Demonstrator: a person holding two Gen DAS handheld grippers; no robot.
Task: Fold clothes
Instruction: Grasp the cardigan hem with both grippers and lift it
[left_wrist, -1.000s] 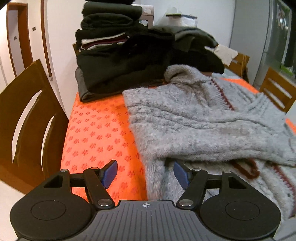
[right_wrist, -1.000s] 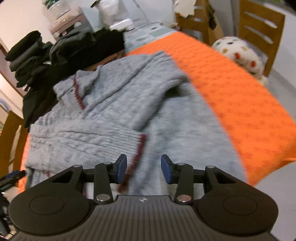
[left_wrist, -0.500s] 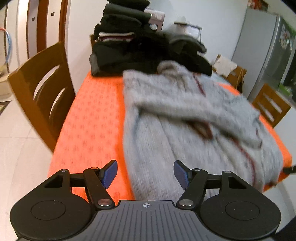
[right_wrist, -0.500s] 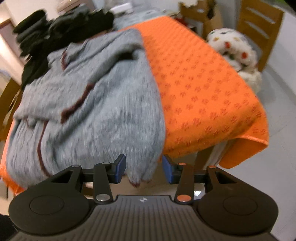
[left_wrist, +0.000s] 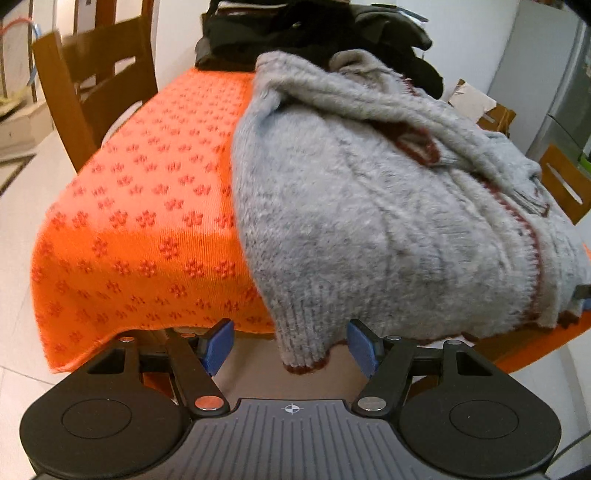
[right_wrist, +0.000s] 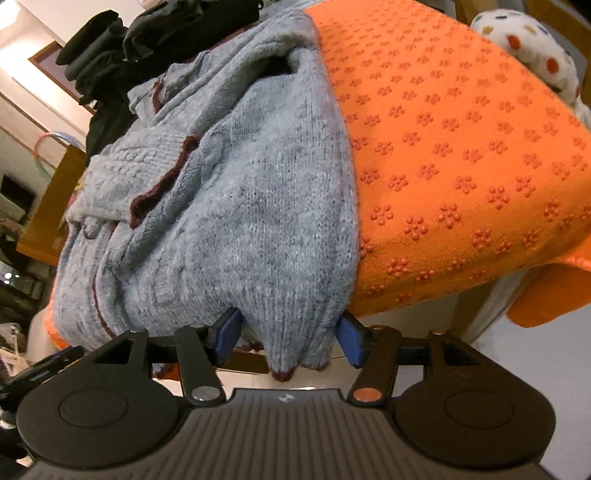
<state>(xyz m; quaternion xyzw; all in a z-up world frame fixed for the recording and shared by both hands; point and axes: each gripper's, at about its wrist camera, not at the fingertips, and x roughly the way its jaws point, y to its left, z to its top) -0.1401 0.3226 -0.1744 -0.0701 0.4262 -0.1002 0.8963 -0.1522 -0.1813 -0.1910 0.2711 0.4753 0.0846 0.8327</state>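
A grey knitted cardigan (left_wrist: 369, 206) with dark red trim lies on the orange-covered table (left_wrist: 155, 192), sleeves folded over its body, its hem hanging over the near edge. My left gripper (left_wrist: 291, 345) is open, its blue pads on either side of the hem's left corner (left_wrist: 306, 350) without pressing it. In the right wrist view the cardigan (right_wrist: 236, 206) hangs the same way. My right gripper (right_wrist: 290, 341) is open around the hem's right corner (right_wrist: 291, 350), pads close to the knit.
A pile of dark folded clothes (left_wrist: 295, 33) sits at the far end of the table. A wooden chair (left_wrist: 96, 85) stands left of it, another chair (left_wrist: 561, 181) at right. A spotted cushion (right_wrist: 532, 55) lies beyond the table's right side.
Both grippers have drawn back from over the table to its near edge and dropped lower. Each now has a bottom hem corner between its open pads.
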